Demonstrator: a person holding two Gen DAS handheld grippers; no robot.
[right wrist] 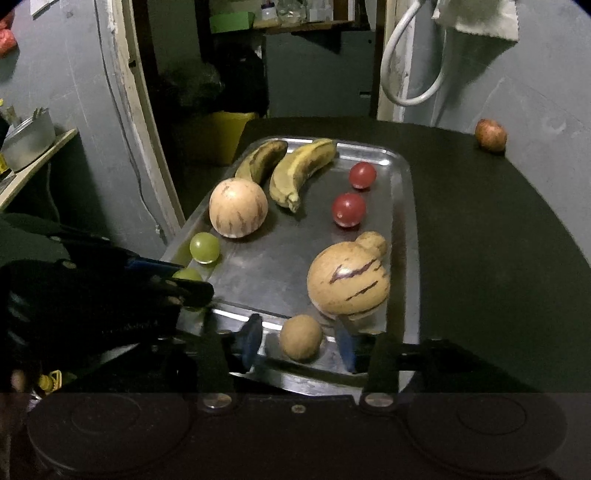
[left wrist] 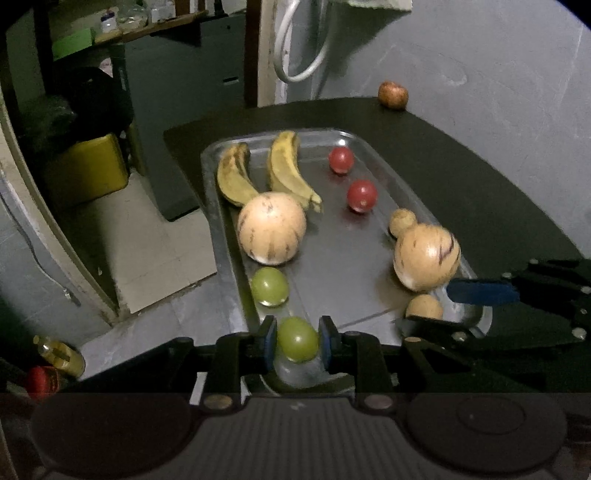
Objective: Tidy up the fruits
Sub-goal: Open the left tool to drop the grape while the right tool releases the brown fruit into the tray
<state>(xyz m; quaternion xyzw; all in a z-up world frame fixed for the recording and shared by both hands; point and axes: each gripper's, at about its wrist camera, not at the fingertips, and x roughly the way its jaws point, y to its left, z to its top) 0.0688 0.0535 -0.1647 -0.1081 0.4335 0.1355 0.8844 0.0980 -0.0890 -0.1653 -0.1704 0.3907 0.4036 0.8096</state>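
2 bananas (right wrist: 299,173) lie lengthwise; left gripper (left wrist: 297,341) brackets grape (left wrist: 297,339), right gripper (right wrist: 300,341) released potato (right wrist: 300,336).

Dim home utility room, grey plaster walls (left wrist: 480,55), cluttered shelf (right wrist: 295,18), yellow jerrycan (left wrist: 88,166)

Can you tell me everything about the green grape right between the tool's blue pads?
The green grape is small, round, smooth and shiny, a pale yellow-green. It sits on the near corner of the metal tray, between the blue pads of the left tool. The pads stand close on either side; a thin gap seems to show, so it looks let go rather than squeezed. A second green grape lies just beyond it.
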